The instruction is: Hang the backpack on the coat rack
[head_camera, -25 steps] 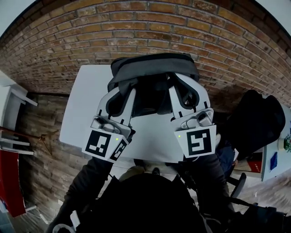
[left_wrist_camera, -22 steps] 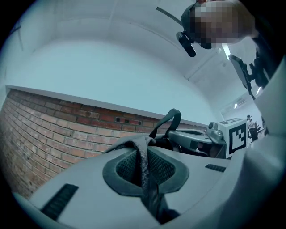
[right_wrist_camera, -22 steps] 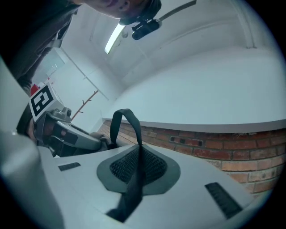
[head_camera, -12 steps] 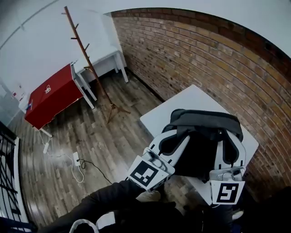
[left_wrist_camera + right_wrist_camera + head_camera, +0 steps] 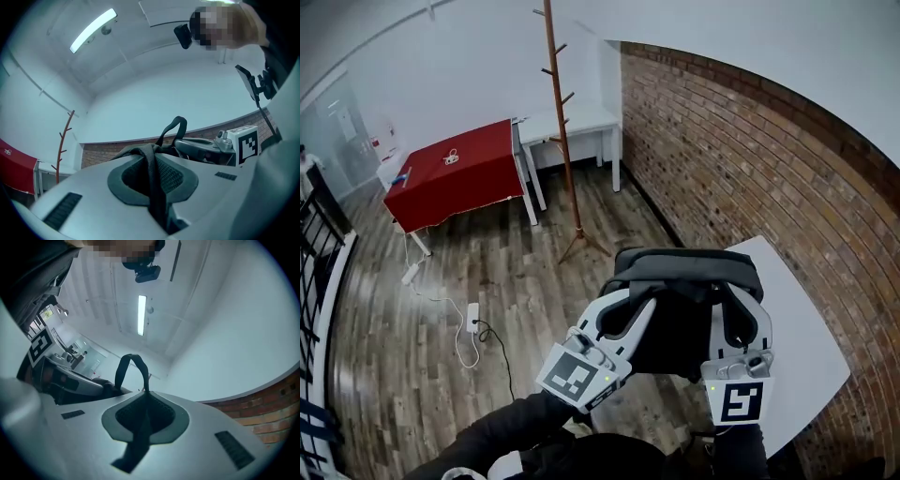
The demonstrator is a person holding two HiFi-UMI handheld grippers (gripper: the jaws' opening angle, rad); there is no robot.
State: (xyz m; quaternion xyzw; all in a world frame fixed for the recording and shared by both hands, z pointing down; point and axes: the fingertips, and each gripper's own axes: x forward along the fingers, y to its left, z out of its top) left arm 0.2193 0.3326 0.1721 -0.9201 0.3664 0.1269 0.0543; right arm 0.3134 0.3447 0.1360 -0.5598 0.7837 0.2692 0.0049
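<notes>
The backpack (image 5: 684,314) is dark grey and black, and it is seen in the lower middle of the head view, held up between the 2 hand-held grippers. Its right part lies over the left edge of a white tabletop (image 5: 811,352); whether it touches this tabletop cannot be told.

The left hand-held gripper (image 5: 628,305) is closed on a black strap (image 5: 153,180) of the backpack. In the left gripper view the strap is seen running between the 2 jaws, which are pressed onto it. The right hand-held gripper (image 5: 734,305) is clamped in the same way on a second strap (image 5: 140,430), which passes through its narrow jaw gap. The carry loop (image 5: 131,365) of the backpack stands up beyond the jaws in both gripper views.

The coat rack (image 5: 561,122), a thin brown wooden pole with short pegs, is placed upright at the upper middle of the head view, well apart from the backpack. Beside it, to the left, a table with a red cloth (image 5: 455,173) is seen. A brick wall (image 5: 750,159) fills the right side, and the wooden floor (image 5: 516,272) lies between the rack and the backpack.
</notes>
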